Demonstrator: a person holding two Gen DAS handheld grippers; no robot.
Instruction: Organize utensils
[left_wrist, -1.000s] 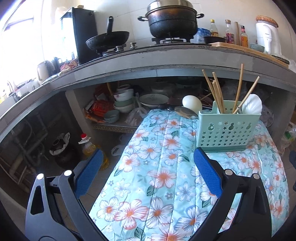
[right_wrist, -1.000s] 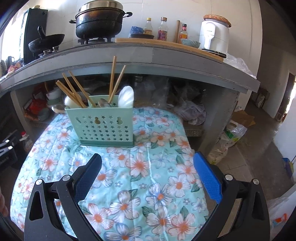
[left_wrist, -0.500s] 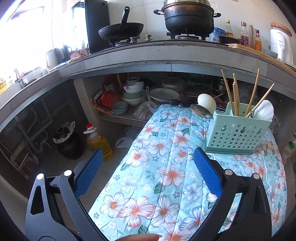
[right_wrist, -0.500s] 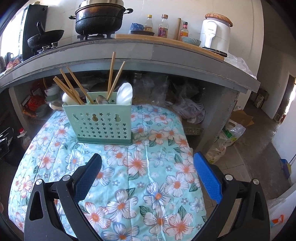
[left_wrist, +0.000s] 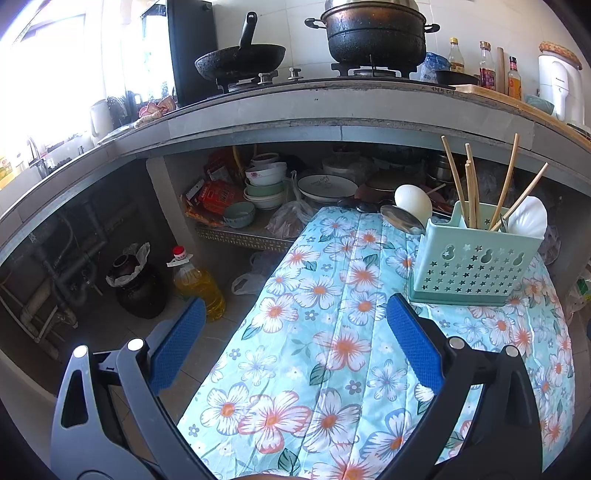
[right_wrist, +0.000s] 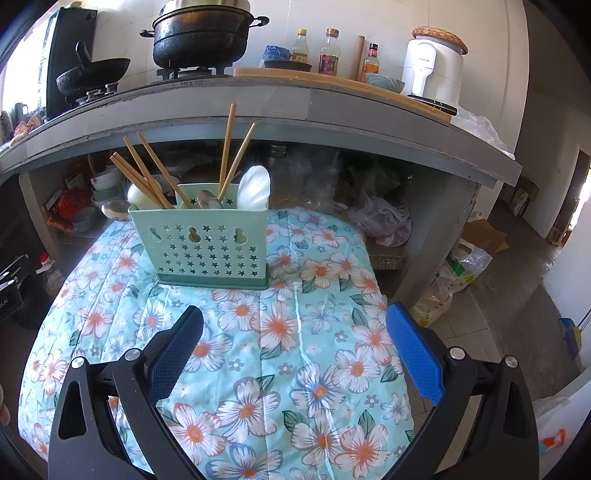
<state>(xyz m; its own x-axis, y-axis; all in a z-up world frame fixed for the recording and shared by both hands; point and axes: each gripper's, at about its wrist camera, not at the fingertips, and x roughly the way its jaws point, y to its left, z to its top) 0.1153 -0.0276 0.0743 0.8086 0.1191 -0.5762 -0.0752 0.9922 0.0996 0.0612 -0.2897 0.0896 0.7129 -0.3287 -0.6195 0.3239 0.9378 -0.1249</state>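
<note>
While both claws gape, chopsticks (right_wrist: 147, 173) fill caddy (right_wrist: 207, 243).

left gripper (left_wrist: 295, 325) jaws wide apart over the floral cloth (left_wrist: 332, 350), utensil caddy (left_wrist: 476, 262) standing beyond.

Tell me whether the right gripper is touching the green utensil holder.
Apart. In the right wrist view the right gripper is open and empty, and a band of flowered cloth shows between its fingertips and the base of the green utensil holder.
</note>
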